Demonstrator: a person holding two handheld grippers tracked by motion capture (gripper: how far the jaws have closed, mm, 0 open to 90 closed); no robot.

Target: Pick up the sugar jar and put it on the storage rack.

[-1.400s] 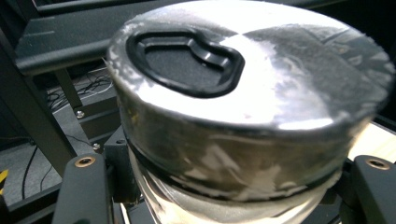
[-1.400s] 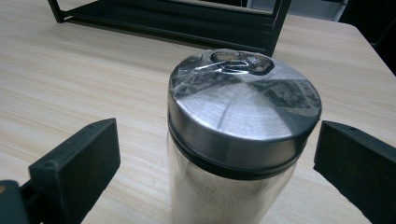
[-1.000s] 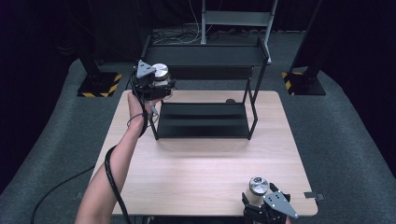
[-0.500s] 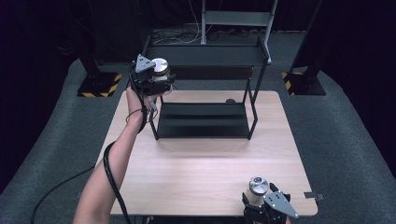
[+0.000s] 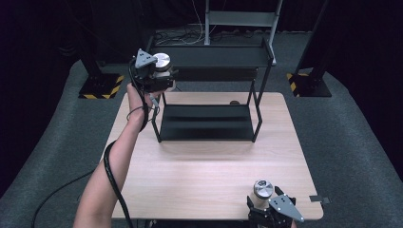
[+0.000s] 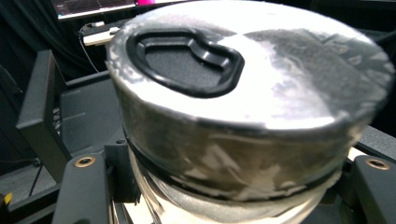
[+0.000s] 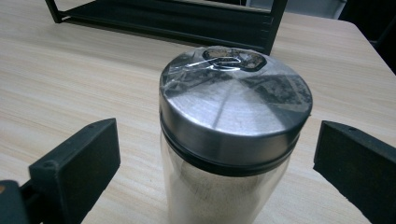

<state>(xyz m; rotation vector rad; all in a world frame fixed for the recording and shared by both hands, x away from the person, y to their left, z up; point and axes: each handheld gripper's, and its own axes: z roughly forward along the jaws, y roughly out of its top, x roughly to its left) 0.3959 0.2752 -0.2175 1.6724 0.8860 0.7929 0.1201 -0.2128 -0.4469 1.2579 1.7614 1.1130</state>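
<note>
- A black two-tier metal rack (image 5: 207, 121) is standing on the far half of the light wooden table (image 5: 204, 175), its upper shelf (image 5: 214, 56) lying bare and its lower shelf (image 5: 205, 124) sitting on the tabletop.
- A small dark spot (image 5: 234, 102) is showing on the table just behind the rack.
- Two black stand bases with yellow-and-black hazard stripes (image 5: 100, 86) are resting on the grey floor (image 5: 351, 123), one at each side.
- Loose cables (image 5: 187, 36) are lying on the floor behind the rack.
</note>
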